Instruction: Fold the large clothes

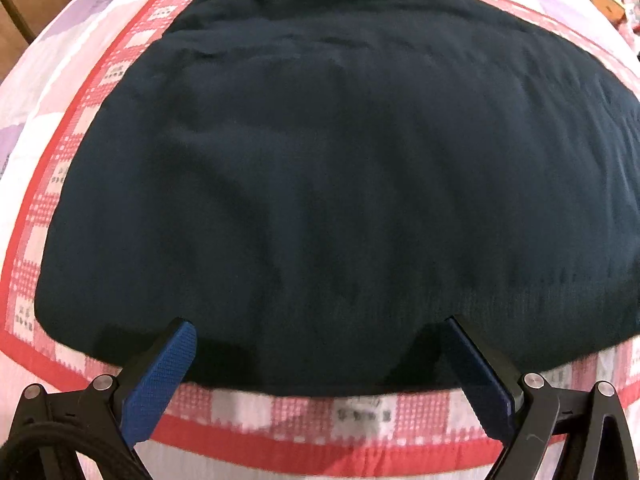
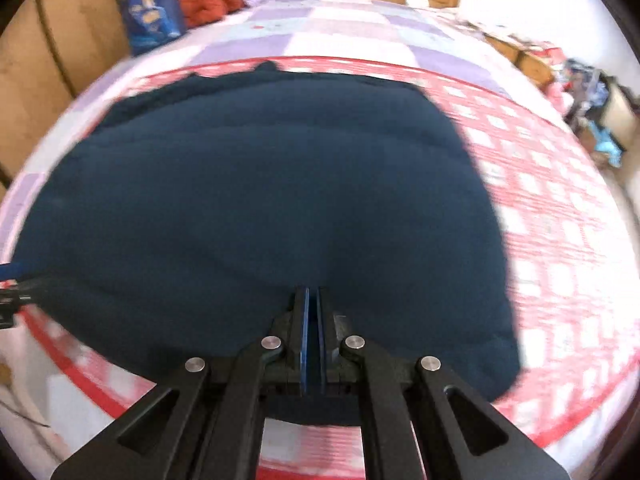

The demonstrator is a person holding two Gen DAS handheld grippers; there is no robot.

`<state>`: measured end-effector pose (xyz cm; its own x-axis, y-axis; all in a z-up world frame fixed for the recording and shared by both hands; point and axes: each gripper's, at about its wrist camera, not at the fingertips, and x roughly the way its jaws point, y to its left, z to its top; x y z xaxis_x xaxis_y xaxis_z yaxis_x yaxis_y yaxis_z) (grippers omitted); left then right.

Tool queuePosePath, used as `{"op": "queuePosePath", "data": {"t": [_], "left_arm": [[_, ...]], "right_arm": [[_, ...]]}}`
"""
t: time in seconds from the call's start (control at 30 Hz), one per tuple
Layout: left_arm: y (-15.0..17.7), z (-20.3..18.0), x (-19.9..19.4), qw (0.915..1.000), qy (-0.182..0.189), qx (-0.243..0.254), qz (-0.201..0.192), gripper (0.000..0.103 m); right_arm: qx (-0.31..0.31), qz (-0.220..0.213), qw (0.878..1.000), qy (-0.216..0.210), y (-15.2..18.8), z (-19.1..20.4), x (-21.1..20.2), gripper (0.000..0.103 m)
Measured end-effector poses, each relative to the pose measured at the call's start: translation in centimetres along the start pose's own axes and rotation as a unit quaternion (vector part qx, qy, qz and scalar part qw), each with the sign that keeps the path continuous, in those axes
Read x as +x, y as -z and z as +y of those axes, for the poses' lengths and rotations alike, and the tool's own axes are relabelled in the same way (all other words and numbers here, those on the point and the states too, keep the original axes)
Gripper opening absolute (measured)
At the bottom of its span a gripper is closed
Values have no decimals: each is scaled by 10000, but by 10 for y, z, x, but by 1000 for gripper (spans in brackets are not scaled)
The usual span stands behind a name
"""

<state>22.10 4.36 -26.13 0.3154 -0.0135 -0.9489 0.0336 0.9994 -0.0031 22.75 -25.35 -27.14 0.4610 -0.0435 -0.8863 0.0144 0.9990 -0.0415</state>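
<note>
L gripper (image 1: 316, 326) open, R gripper (image 2: 312, 294) pinching garment (image 2: 260, 200)

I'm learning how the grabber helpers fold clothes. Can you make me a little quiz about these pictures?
1. True or false: the left gripper has its fingers spread wide apart.
2. What colour is the big garment spread on the bed? A) red B) dark navy C) yellow
3. Fill in: the garment lies on a red and white ____ cloth.

Key
1. True; the right gripper has its fingers together, and whether they pinch the garment I cannot tell.
2. B
3. checked
</note>
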Motion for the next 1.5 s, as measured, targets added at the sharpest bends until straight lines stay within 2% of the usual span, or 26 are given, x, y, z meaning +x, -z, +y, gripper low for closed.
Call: {"op": "queuePosePath", "data": {"t": [0.17, 0.27, 0.47, 0.6, 0.7, 0.8, 0.93, 1.03, 1.1, 1.3, 1.5], "left_arm": [[16, 10, -13, 9999, 2, 79, -80, 101], [28, 17, -29, 9998, 53, 121, -112, 101], [51, 27, -75, 9990, -76, 339, -275, 101], [71, 27, -130, 9962, -295, 632, -524, 101], [82, 31, -176, 9945, -132, 750, -715, 101], [89, 35, -213, 9945, 135, 714, -748, 101], [93, 40, -266, 9923, 398, 736, -909, 101], [95, 37, -296, 9889, 100, 938, -1150, 101], [95, 32, -318, 9864, 85, 1060, -1256, 101], [105, 25, -349, 9889, 558, 761, -1146, 101], [124, 4, -351, 9923, 296, 606, -1038, 101]], "right_arm": [[912, 192, 9946, 464, 22, -42, -21, 4], [1096, 186, 9928, 450, 42, -40, -47, 4], [1029, 246, 9943, 121, 78, 6, -106, 4], [738, 218, 9969, -159, 95, 45, -163, 4], [661, 191, 9967, -427, 104, 68, -208, 4], [617, 136, 9965, -552, 106, 86, -248, 4], [511, -30, 9976, -466, 105, 102, -298, 4], [468, -150, 9977, -469, 108, 108, -336, 4], [363, -217, 9981, -438, 109, 113, -358, 4], [30, -182, 9994, -286, 106, 117, -395, 4], [-78, -391, 9991, -114, 100, 106, -414, 4]]}}
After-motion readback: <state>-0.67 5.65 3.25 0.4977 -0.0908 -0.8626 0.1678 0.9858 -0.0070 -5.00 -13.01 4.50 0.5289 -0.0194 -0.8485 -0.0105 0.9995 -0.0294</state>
